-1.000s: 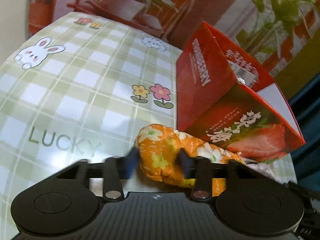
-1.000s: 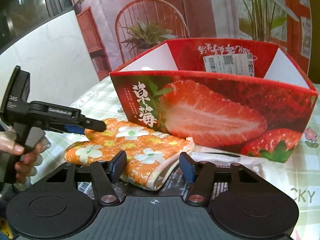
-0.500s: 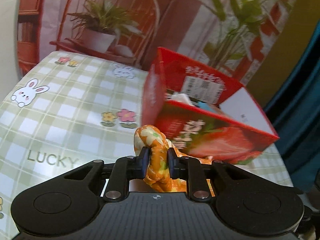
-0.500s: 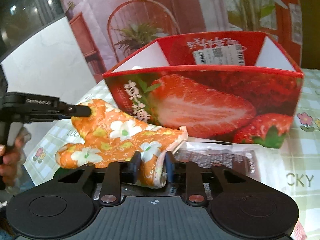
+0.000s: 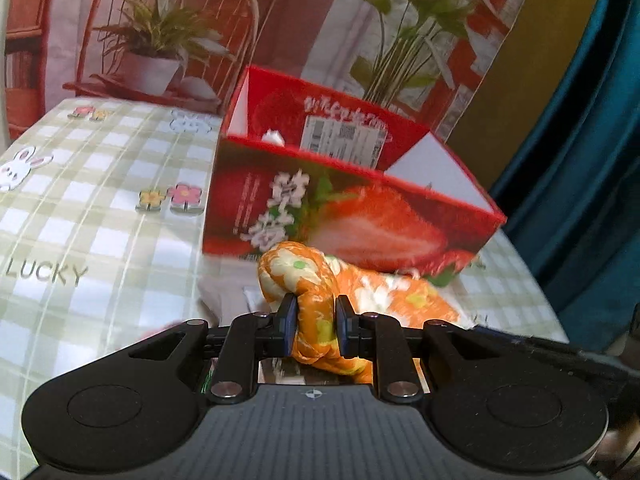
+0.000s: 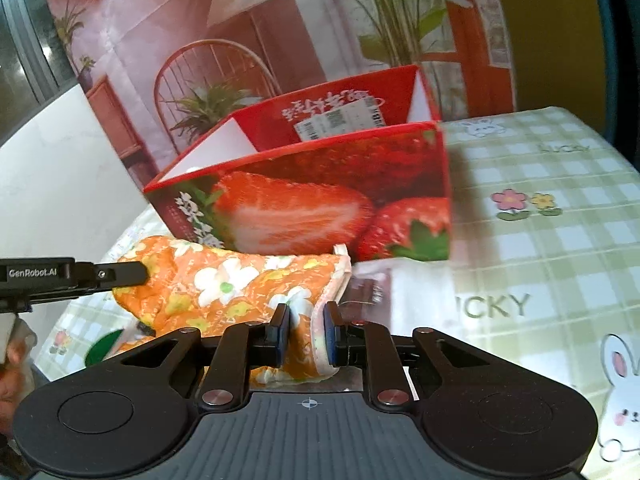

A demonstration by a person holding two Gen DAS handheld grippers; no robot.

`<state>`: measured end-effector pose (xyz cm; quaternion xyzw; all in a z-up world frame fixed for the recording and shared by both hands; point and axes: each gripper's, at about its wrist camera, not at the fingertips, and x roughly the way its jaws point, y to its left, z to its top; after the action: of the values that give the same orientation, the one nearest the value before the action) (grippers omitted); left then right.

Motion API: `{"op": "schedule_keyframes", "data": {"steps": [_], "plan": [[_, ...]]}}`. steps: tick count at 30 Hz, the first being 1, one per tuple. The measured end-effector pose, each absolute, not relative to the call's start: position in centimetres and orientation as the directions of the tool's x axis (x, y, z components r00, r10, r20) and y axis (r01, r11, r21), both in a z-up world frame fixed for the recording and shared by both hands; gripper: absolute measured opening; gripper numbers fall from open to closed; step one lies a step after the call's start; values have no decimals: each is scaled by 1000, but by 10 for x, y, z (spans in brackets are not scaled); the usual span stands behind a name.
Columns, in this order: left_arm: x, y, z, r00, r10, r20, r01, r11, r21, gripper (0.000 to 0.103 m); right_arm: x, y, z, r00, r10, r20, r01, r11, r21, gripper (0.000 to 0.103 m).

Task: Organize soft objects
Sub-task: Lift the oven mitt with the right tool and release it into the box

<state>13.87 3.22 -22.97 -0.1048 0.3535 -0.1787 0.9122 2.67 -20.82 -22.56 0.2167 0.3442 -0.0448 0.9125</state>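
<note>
An orange oven mitt with white flowers (image 5: 308, 280) hangs between both grippers, lifted off the table in front of the red strawberry box (image 5: 360, 224). My left gripper (image 5: 314, 320) is shut on its rounded finger end. My right gripper (image 6: 305, 330) is shut on its white-trimmed cuff end (image 6: 320, 344). In the right wrist view the mitt (image 6: 224, 280) stretches left to the left gripper's fingers (image 6: 120, 274). The open box (image 6: 320, 200) stands just behind it, with something white (image 5: 274, 136) inside.
The table has a green checked cloth (image 5: 100, 216) with rabbits, flowers and "LUCKY" print. A flat white packet (image 6: 416, 292) lies on the table under the mitt, against the box front. A printed backdrop stands behind the table. A teal curtain (image 5: 580, 160) hangs at the right.
Both grippers closed on the mitt, one at each end, and lifted it off the table. The box now looks lower and farther in both views.
</note>
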Motion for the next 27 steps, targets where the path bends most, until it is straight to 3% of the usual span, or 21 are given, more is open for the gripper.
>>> {"op": "schedule_keyframes", "data": {"steps": [4,9,27], "plan": [[134,39,-240,676,-391,-624,234,917,-321,22,24,-206,-226,760,53,-647,235,906,351,22],[138,44,-247,671,-398,-625,224,913,-341,22,30,-201,-229,757,50,-651,222,918,329,33],[146,41,-264,649,-405,-644,218,910,-354,22,41,-199,-251,746,63,-663,220,916,334,39]]}}
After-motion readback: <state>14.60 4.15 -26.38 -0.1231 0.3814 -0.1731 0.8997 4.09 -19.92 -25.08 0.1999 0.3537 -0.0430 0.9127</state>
